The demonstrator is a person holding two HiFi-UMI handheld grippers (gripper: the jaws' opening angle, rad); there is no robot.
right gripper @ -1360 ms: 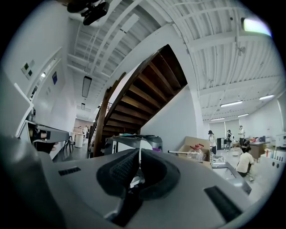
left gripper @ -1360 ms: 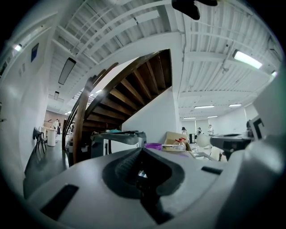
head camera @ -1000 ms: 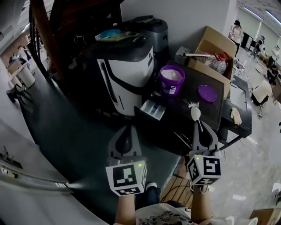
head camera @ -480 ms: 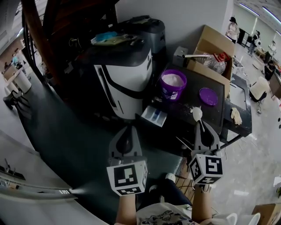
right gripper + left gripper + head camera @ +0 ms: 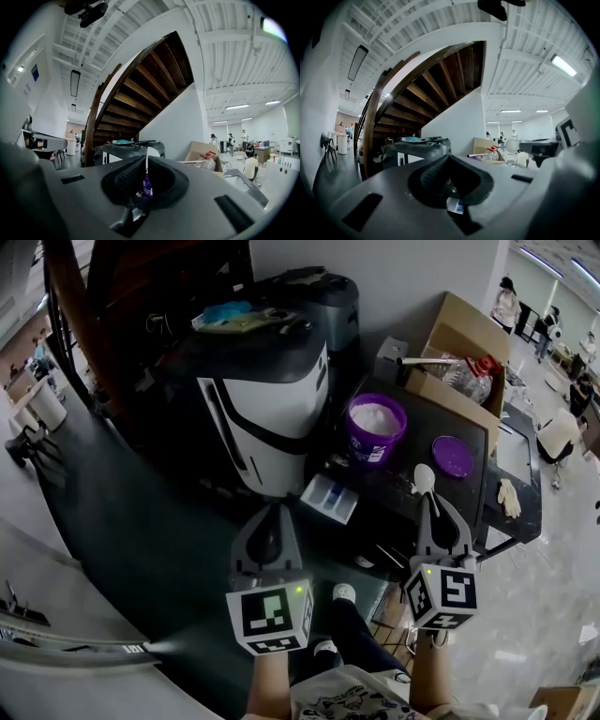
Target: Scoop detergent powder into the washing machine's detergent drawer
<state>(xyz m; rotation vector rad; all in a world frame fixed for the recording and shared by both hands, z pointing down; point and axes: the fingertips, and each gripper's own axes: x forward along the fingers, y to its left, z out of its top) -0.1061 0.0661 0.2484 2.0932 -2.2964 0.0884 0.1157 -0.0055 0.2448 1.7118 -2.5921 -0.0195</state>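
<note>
A white and black washing machine (image 5: pixel 272 399) stands at the middle of the head view. Its detergent drawer (image 5: pixel 330 498) is pulled out at the machine's lower right. A purple tub (image 5: pixel 375 426) of white powder stands on the dark table (image 5: pixel 469 493), with its purple lid (image 5: pixel 453 456) lying to the right. My right gripper (image 5: pixel 434 510) is shut on the handle of a white spoon (image 5: pixel 424 479), whose bowl points at the tub. The right gripper view shows the spoon (image 5: pixel 146 157) edge-on between the jaws. My left gripper (image 5: pixel 270 519) is shut and empty, just left of the drawer.
An open cardboard box (image 5: pixel 459 343) with plastic bottles sits at the back of the table. A dark bin (image 5: pixel 323 292) stands behind the machine. White gloves (image 5: pixel 509 495) lie at the table's right edge. Wooden stairs (image 5: pixel 436 89) rise on the left. People stand far off.
The view has shifted slightly, so the tub and drawer sit a little nearer the grippers. Both grippers keep nearly the same pose, and the spoon stays in the right one.
</note>
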